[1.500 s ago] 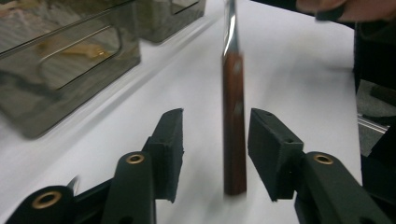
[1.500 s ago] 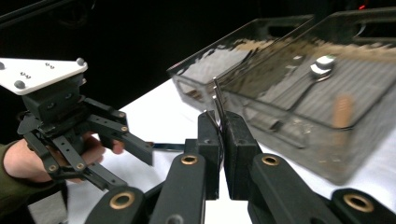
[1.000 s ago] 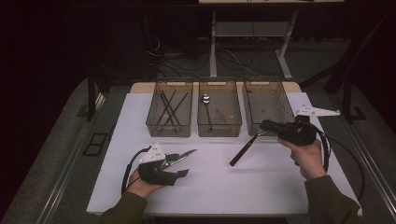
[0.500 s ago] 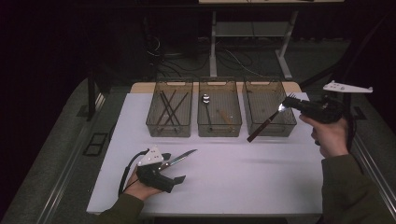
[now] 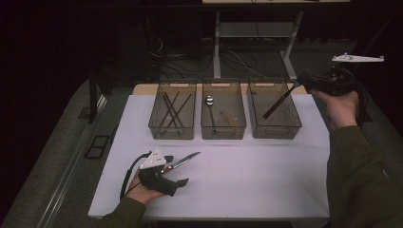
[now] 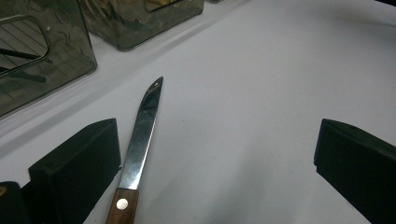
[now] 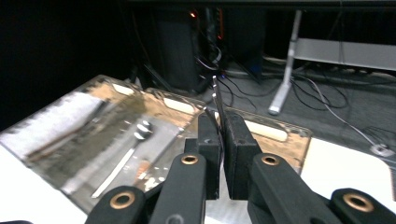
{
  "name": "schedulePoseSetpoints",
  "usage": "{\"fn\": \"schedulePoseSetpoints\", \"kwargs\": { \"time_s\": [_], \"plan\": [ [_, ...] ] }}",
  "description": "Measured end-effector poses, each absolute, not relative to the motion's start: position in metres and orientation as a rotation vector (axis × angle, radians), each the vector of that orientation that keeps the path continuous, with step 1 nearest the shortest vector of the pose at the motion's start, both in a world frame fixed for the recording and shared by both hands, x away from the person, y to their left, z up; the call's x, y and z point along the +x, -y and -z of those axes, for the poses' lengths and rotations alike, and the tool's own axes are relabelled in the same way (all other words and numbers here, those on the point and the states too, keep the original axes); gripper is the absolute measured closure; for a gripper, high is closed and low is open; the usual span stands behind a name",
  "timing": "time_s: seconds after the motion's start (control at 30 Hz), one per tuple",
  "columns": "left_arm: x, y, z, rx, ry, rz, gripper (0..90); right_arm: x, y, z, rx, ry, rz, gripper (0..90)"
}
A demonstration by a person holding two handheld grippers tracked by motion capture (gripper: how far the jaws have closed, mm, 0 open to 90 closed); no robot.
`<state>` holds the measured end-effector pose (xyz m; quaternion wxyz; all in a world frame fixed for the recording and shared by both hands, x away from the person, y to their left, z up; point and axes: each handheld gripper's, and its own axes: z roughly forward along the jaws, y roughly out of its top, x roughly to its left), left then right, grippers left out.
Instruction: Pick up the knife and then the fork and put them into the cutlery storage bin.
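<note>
Counting three bins (image 5: pixel 223 124), two knives (image 5: pixel 183 161).

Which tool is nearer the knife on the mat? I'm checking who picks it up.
Left. The left tool stands open around the knife; the right tool is far off above the right bin, shut on a utensil.

A lab — dark room, white-topped table (image 5: pixel 266 166), floor cables (image 5: pixel 237 59), bare metal stand (image 5: pixel 290 50).

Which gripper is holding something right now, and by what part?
The right gripper is shut on a knife, gripped at its metal blade end over the right bin. The left gripper is open; the wood-handled knife lies unheld.
</note>
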<state>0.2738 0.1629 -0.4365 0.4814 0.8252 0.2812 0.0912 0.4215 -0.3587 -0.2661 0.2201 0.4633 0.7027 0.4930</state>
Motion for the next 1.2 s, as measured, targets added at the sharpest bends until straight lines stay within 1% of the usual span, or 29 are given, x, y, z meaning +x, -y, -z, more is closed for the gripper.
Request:
{"fn": "schedulePoseSetpoints", "kwargs": {
  "time_s": [0.27,0.53,0.77,0.87,0.93,0.97,1.03,1.07,1.13,1.2],
  "plan": [
    [0.273,-0.162,0.437,2.032,-0.678,-0.211,0.1,0.448,0.355,0.298,1.360,-2.009,-1.307,86.7],
    [0.273,-0.160,0.438,2.041,-0.677,-0.204,0.3,0.462,0.356,0.332,1.473,-2.099,-1.314,86.6],
    [0.273,-0.158,0.439,2.048,-0.675,-0.197,0.2,0.471,0.357,0.350,1.521,-2.121,-1.329,85.6],
    [0.274,-0.158,0.439,2.050,-0.674,-0.198,0.3,0.475,0.352,0.356,1.501,-2.114,-1.166,78.1],
    [0.274,-0.158,0.439,2.051,-0.674,-0.200,0.3,0.480,0.348,0.364,1.487,-2.110,-1.055,70.8],
    [0.274,-0.158,0.439,2.051,-0.673,-0.201,0.3,0.481,0.348,0.367,1.484,-2.096,-1.023,64.8],
    [0.273,-0.158,0.438,2.049,-0.674,-0.203,0.3,0.483,0.347,0.371,1.491,-2.035,-0.947,43.2],
    [0.273,-0.159,0.438,2.048,-0.674,-0.203,0.3,0.484,0.347,0.372,1.500,-2.002,-0.907,37.0],
    [0.273,-0.159,0.438,2.048,-0.671,-0.204,0.2,0.483,0.349,0.372,1.490,-1.970,-0.903,30.6],
    [0.273,-0.159,0.438,2.047,-0.670,-0.203,0.3,0.480,0.351,0.370,1.485,-1.952,-0.923,27.5]
  ]
}}
